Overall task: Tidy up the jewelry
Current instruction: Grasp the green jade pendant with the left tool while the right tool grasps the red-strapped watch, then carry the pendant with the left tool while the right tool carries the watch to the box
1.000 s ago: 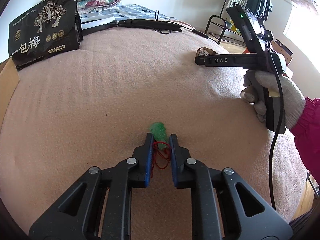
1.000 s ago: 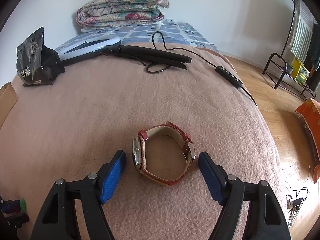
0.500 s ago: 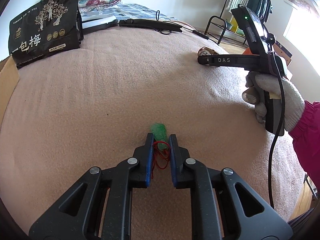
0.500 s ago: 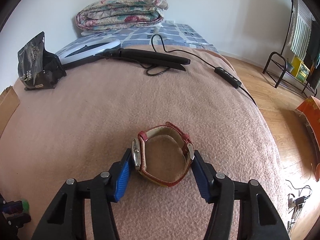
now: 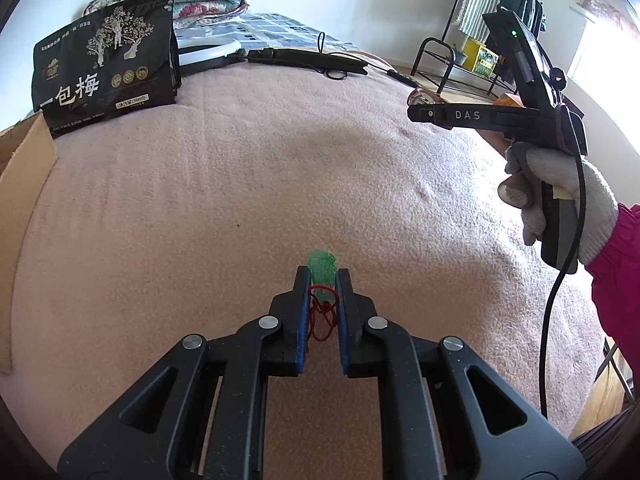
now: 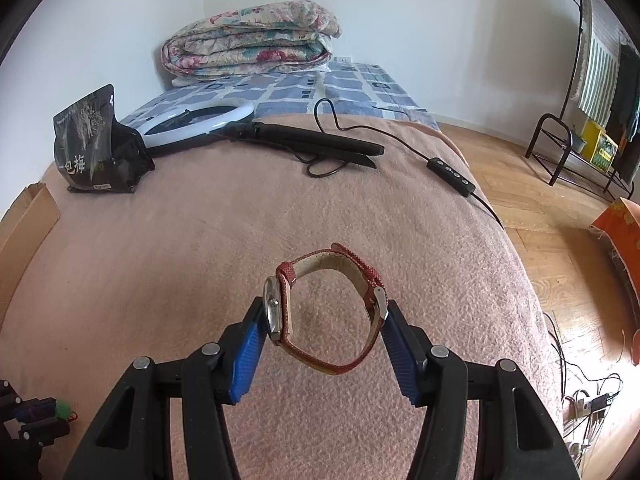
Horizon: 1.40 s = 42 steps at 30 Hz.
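My left gripper (image 5: pixel 322 276) is shut on a green pendant (image 5: pixel 321 266) with a red cord (image 5: pixel 322 316), held low over the pink blanket (image 5: pixel 240 184). My right gripper (image 6: pixel 326 316) is shut on a red-strapped wristwatch (image 6: pixel 332 308), its blue pads against the watch face and the buckle, lifted clear of the blanket. The right gripper (image 5: pixel 420 110) also shows in the left wrist view at upper right, held by a white-gloved hand, with the watch (image 5: pixel 420 98) at its tip. The left gripper with the pendant (image 6: pixel 62 408) shows at the right wrist view's lower left.
A black snack bag (image 5: pixel 104 76) stands at the back left beside a cardboard box edge (image 5: pixel 22 184). A ring light (image 6: pixel 200 120), black stand (image 6: pixel 308 144) and cable with remote (image 6: pixel 450 174) lie at the back. A folded quilt (image 6: pixel 248 40) sits behind. Wooden floor (image 6: pixel 552 240) lies right.
The right gripper closed on the watch and lifted it off the blanket. The left gripper stayed shut on the pendant and barely moved.
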Tool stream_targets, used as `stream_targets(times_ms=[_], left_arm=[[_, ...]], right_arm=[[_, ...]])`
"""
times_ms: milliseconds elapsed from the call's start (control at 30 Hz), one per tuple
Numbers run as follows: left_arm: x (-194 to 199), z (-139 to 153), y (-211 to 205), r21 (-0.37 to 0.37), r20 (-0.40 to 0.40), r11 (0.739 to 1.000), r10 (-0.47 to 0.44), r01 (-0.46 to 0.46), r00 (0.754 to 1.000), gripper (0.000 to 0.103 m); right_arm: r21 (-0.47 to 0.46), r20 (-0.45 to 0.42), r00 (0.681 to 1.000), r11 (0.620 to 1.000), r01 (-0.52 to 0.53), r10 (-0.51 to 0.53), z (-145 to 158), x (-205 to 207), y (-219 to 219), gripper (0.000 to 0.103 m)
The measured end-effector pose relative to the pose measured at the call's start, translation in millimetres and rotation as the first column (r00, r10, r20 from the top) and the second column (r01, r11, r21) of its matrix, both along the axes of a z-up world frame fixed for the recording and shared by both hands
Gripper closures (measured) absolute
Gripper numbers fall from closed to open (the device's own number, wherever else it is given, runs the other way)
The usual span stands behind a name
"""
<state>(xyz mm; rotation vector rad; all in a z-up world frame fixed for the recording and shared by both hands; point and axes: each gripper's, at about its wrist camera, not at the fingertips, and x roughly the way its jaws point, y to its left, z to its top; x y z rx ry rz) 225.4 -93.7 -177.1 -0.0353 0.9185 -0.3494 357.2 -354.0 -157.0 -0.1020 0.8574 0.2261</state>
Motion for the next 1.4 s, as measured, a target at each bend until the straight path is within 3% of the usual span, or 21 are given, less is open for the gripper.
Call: stream_targets(times_ms=[633, 1000, 1400], left_arm=[[-31, 58, 44, -0.04, 0.068, 0.998, 0.06, -0.058, 0.996, 0.093], [-53, 99, 113, -0.052, 0.107, 0.988, 0.148, -0.143, 0.983, 0.093], [-74, 137, 205, -0.04, 0.151, 0.965, 0.262, -0.259, 0.953, 0.093]], right_arm=[[-0.003, 0.062, 0.994, 0.996, -0.093, 0.093, 66, -49, 39, 0.045], [0.003, 0.103, 0.981, 0.986, -0.166, 0.165, 105, -72, 95, 0.045], [0.036, 0.141, 0.952, 0.959, -0.28, 0.273, 137, -92, 189, 0.045]])
